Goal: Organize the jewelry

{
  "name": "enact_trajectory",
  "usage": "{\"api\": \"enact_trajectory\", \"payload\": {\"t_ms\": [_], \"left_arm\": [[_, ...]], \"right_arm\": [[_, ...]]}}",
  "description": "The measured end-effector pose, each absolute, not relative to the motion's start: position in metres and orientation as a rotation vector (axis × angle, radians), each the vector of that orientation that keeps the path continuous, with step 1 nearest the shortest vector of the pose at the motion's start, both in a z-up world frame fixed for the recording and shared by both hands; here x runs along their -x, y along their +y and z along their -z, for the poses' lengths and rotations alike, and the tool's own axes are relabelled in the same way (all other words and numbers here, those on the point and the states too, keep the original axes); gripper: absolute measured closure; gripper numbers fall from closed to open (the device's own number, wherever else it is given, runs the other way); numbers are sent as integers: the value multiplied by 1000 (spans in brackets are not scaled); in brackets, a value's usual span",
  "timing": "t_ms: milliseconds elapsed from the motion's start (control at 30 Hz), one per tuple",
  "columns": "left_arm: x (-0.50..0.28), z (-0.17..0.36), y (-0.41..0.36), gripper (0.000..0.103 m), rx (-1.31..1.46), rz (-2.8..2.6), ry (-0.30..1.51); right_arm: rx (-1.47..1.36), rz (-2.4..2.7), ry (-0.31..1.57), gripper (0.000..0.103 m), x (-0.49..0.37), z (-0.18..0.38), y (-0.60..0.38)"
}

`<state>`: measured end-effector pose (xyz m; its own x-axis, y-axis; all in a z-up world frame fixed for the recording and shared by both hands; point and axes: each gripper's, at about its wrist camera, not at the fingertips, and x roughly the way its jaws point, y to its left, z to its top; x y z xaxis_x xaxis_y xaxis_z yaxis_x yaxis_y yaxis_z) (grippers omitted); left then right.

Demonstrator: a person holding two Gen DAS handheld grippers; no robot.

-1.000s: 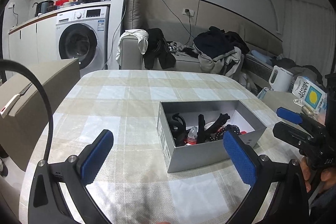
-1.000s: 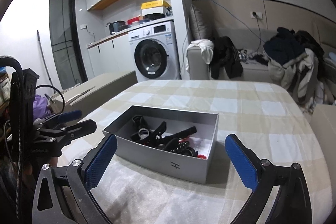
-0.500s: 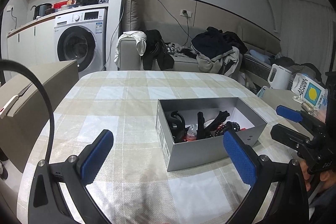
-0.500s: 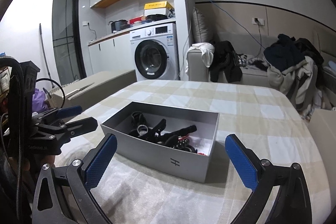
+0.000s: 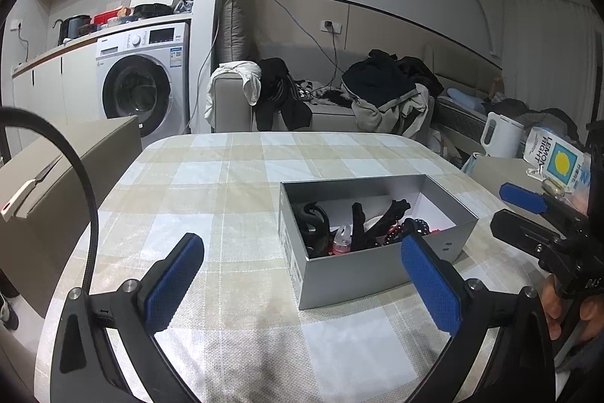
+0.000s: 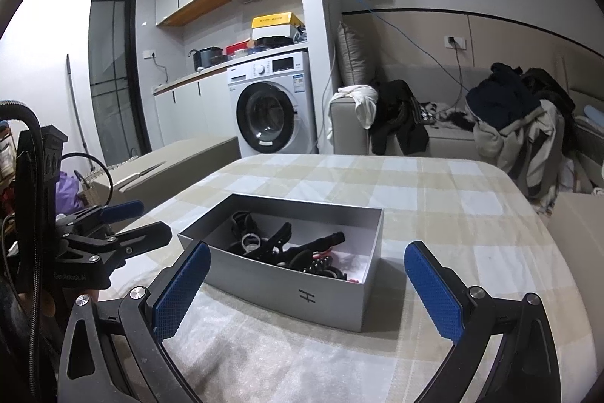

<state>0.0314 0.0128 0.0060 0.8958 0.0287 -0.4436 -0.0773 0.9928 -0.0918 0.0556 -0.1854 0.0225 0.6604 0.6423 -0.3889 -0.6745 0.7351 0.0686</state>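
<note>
A grey open box (image 5: 355, 274) stands on the checked tablecloth; it also shows in the right wrist view (image 6: 294, 293). Inside lie black clips and hair ties (image 5: 362, 225) and a red piece, also seen in the right wrist view as a tangle of black clips (image 6: 290, 252). My left gripper (image 5: 302, 286) is open and empty, in front of the box's near left side. My right gripper (image 6: 307, 293) is open and empty, straddling the box's near wall from a distance. Each gripper shows in the other's view: right (image 5: 528, 214), left (image 6: 124, 225).
The round table (image 5: 226, 184) carries the checked cloth. A beige cabinet (image 5: 45, 184) stands at the table's left. A white kettle (image 5: 502, 135) and a lemon carton (image 5: 555, 161) stand to the right. A sofa with clothes (image 5: 377, 97) and a washing machine (image 5: 143, 82) are behind.
Both cameras have tilted up and drawn back slightly, so the box sits lower in both views. Both grippers stay open and empty.
</note>
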Motion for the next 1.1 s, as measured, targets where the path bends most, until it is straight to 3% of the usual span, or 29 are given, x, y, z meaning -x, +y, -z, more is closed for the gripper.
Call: {"api": "enact_trajectory", "payload": {"t_ms": [1100], "left_arm": [[-32,-6,12,1,103,-58,463]], "right_arm": [[88,-747,406,0,-53,-24,-185]]}}
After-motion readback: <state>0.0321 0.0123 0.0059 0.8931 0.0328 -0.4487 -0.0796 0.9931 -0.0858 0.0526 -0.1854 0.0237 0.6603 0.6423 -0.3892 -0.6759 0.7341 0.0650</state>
